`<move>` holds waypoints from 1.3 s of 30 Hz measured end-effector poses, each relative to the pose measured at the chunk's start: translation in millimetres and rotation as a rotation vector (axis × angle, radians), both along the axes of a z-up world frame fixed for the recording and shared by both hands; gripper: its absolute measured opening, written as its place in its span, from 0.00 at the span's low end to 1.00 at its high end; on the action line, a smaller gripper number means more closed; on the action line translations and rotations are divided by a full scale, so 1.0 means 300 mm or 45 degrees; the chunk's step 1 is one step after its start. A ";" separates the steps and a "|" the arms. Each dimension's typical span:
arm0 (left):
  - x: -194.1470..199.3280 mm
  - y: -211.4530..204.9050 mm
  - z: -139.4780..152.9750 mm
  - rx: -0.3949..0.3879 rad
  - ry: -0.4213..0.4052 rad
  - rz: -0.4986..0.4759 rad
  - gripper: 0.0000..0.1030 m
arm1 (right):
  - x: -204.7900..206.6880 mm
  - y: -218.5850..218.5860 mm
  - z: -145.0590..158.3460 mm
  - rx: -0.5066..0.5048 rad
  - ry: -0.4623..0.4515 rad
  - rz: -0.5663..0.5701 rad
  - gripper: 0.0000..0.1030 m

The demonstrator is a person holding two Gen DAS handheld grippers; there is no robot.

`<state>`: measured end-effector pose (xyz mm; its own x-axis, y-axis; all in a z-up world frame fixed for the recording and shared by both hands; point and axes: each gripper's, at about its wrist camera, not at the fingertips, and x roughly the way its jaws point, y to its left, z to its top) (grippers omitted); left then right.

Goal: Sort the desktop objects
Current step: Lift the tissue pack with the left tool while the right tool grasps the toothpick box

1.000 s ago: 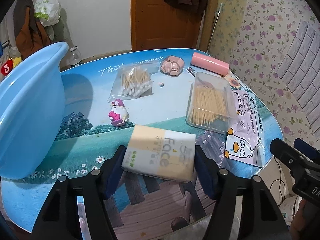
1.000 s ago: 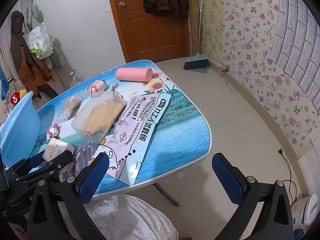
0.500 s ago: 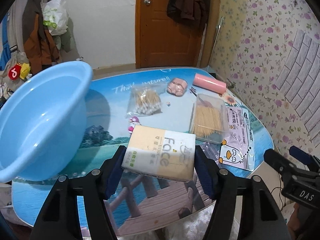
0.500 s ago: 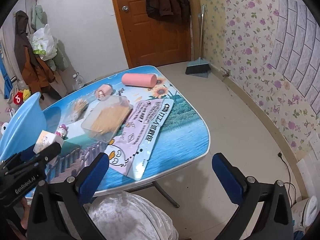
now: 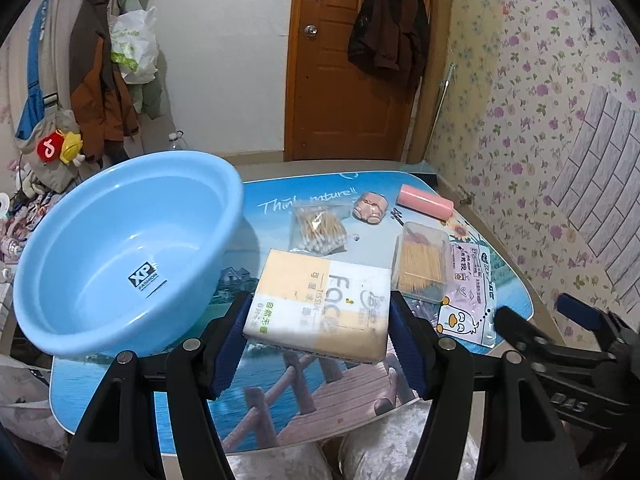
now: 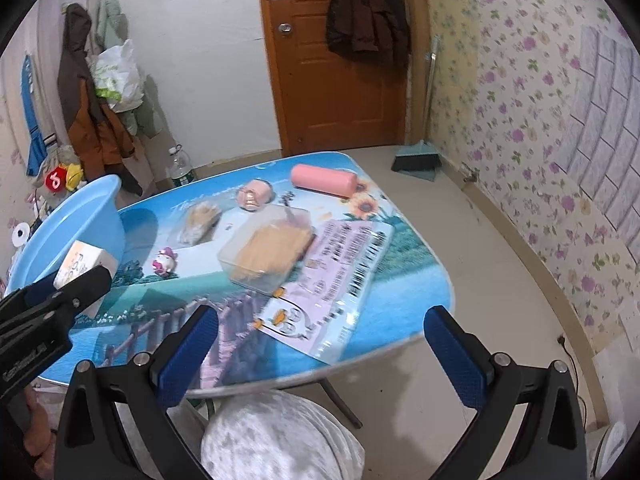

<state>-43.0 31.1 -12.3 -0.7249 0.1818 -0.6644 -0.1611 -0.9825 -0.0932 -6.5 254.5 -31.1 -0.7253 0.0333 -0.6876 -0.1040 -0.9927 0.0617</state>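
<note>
**A:** Start with what's nearest you. Your left gripper point(image 5: 320, 320) has the tissue pack point(image 5: 320, 304) clamped between its blue pads, jaws about half open, one pad on each short end. The pack's long axis runs straight across from pad to pad, and it looks lifted clear of the table point(image 5: 280, 408).

**B:** And which way does it go?

**A:** My read: into the blue basin point(image 5: 120, 248). It sits to the left of your jaws and slightly beyond them, its rim tilted toward you, so you'd swing left and forward.

**B:** The other side?

**A:** Your right gripper point(image 6: 320, 344) stands wide open and holds nothing, hanging off the table's near edge. It's the nearer one for the purple packet point(image 6: 332, 276) and the clear toothpick box point(image 6: 266, 252). Farther back lie the cotton swab bag point(image 5: 318, 229) and the pink roll point(image 5: 424, 203).
</note>
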 end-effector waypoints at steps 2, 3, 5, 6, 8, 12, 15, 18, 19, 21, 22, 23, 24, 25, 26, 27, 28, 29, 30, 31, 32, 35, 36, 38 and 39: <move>-0.001 -0.009 0.004 0.004 0.001 0.006 0.62 | -0.041 -0.033 -0.004 0.023 0.012 0.028 1.00; -0.001 -0.014 0.006 0.006 0.001 0.008 0.62 | -0.068 -0.049 -0.007 0.041 0.014 0.034 1.00; -0.001 -0.027 0.013 0.009 0.006 0.015 0.62 | -0.124 -0.073 -0.017 0.059 0.003 0.033 1.00; 0.000 -0.033 0.015 0.010 0.008 0.018 0.62 | -0.151 -0.081 -0.020 0.055 -0.003 0.031 1.00; 0.000 -0.046 0.019 0.011 0.013 0.027 0.62 | -0.203 -0.091 -0.029 0.035 -0.012 0.016 1.00; -0.007 -0.076 0.020 0.014 0.014 0.046 0.62 | -0.296 -0.112 -0.058 0.024 -0.062 -0.026 1.00; -0.012 -0.095 0.011 0.028 0.005 0.051 0.62 | -0.333 -0.118 -0.092 0.022 -0.106 -0.046 1.00; -0.011 -0.096 0.009 0.029 0.001 0.048 0.62 | -0.361 -0.131 -0.129 0.044 -0.144 -0.058 1.00; -0.011 -0.097 0.008 0.033 0.000 0.046 0.62 | -0.371 -0.137 -0.141 0.062 -0.154 -0.064 1.00; -0.010 -0.097 0.007 0.037 0.000 0.043 0.62 | -0.378 -0.141 -0.156 0.071 -0.163 -0.065 0.99; -0.009 -0.097 0.009 0.038 0.001 0.040 0.62 | -0.385 -0.142 -0.164 0.073 -0.169 -0.060 0.96; -0.008 -0.097 0.009 0.039 0.001 0.038 0.62 | -0.392 -0.144 -0.170 0.074 -0.175 -0.055 0.92; -0.007 -0.098 0.010 0.043 -0.002 0.036 0.62 | -0.398 -0.145 -0.176 0.075 -0.182 -0.050 0.91; -0.007 -0.097 0.011 0.048 -0.005 0.033 0.62 | -0.406 -0.147 -0.185 0.079 -0.195 -0.044 0.89; -0.005 -0.095 0.015 0.054 -0.006 0.026 0.62 | -0.411 -0.147 -0.192 0.078 -0.202 -0.040 0.88; -0.003 -0.093 0.018 0.053 -0.002 0.020 0.62 | -0.416 -0.149 -0.199 0.084 -0.205 -0.034 0.86; -0.001 -0.089 0.021 0.049 0.004 0.015 0.62 | -0.419 -0.152 -0.202 0.096 -0.203 -0.030 0.83; 0.001 -0.085 0.024 0.045 0.009 0.011 0.62 | -0.420 -0.155 -0.203 0.106 -0.201 -0.028 0.81; 0.003 -0.082 0.026 0.044 0.011 0.009 0.62 | -0.421 -0.157 -0.204 0.110 -0.199 -0.021 0.78; 0.005 -0.080 0.026 0.044 0.011 0.007 0.62 | -0.425 -0.157 -0.211 0.096 -0.209 -0.006 0.72; 0.004 -0.078 0.026 0.043 0.011 0.007 0.62 | -0.425 -0.158 -0.217 0.095 -0.213 -0.004 0.72; 0.004 -0.075 0.024 0.041 0.007 0.006 0.62 | -0.420 -0.161 -0.221 0.109 -0.196 0.010 0.71; 0.006 -0.075 0.024 0.039 0.008 0.007 0.62 | -0.420 -0.157 -0.222 0.103 -0.197 0.014 0.70; 0.005 -0.074 0.026 0.037 0.008 0.009 0.62 | -0.420 -0.147 -0.218 0.077 -0.195 0.012 0.70; 0.004 -0.075 0.028 0.038 0.010 0.011 0.62 | -0.419 -0.142 -0.214 0.066 -0.191 0.010 0.70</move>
